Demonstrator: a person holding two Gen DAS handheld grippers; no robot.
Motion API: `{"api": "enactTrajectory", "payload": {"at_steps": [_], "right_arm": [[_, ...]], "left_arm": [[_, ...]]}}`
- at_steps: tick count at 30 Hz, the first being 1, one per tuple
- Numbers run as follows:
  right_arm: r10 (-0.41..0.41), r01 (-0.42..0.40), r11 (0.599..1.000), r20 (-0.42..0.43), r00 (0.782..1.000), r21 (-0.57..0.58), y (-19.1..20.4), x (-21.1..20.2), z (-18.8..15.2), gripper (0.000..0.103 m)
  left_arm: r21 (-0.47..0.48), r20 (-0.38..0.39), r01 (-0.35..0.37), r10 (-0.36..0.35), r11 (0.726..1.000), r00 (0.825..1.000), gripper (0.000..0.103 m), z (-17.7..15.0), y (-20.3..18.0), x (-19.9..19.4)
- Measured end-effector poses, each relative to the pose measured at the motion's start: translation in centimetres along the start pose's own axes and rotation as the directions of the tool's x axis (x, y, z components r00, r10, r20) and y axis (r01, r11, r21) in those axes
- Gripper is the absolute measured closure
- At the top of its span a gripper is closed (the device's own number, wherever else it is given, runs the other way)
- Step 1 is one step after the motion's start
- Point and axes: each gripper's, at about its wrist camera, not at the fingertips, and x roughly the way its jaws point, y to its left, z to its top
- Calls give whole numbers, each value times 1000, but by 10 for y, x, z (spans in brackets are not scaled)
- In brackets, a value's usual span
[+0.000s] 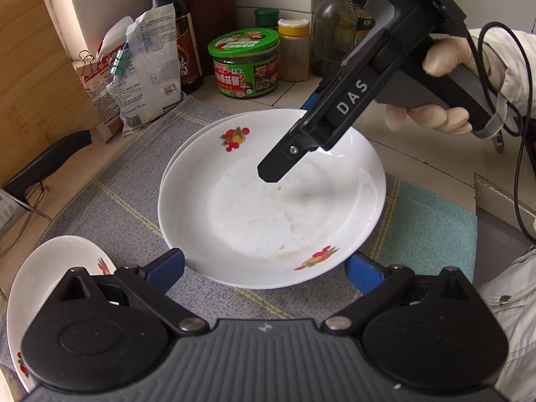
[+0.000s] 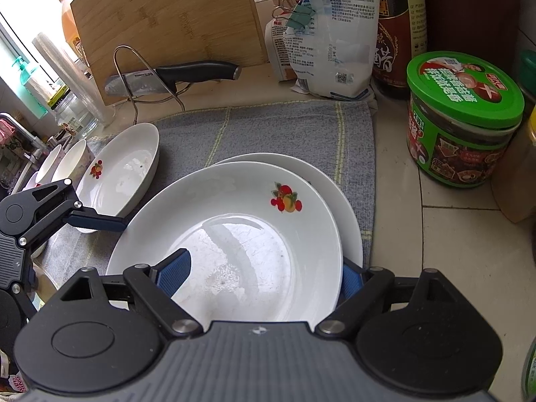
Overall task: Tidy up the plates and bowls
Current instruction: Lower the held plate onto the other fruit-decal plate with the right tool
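A white plate with fruit prints (image 1: 268, 207) (image 2: 234, 234) rests on a second white plate (image 2: 348, 214) on the grey cloth (image 1: 127, 181) (image 2: 284, 127). My right gripper (image 2: 266, 276) straddles the top plate's near rim, one blue finger (image 2: 174, 273) inside and one under it, jaws wide apart; it also shows in the left wrist view (image 1: 284, 157) over the plate's far side. My left gripper (image 1: 264, 269) is open with its fingers at either side of the plate's near rim. A third fruit-print plate (image 1: 47, 284) (image 2: 120, 174) lies to the left.
A green-lidded jar (image 1: 246, 63) (image 2: 462, 120), a dark sauce bottle (image 1: 174, 26), clipped bags (image 2: 321, 33) and spice jars (image 1: 294, 50) stand at the back. A knife (image 2: 174, 75) sits on a wire stand before a bamboo board (image 2: 167, 16). White bowls (image 2: 67, 160) stand far left.
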Motion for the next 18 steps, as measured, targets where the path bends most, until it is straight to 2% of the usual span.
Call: {"api": "enactTrajectory", "payload": {"at_steps": [6,9,12,18], "right_arm": [[-1,1,1000,5,1000,7,-1,-1,0,11],[-4,4,1000,7,1000,6,0,-1,-1,11],[-5,5,1000,7,1000,5,0,-1,-1,11],[-8,8,1000,-1,1000,2,1,-1,0,11]], "left_arm": [[-6,8,5,-5,1000,1000,2,1,-1,2],[-27,0,-21,22,999,1000,2,-3,1,1],[-73,-7,-2,2,997,1000,2,-5,6,2],[-82,-2,12,-12,997,1000,2,-3,5,4]]}}
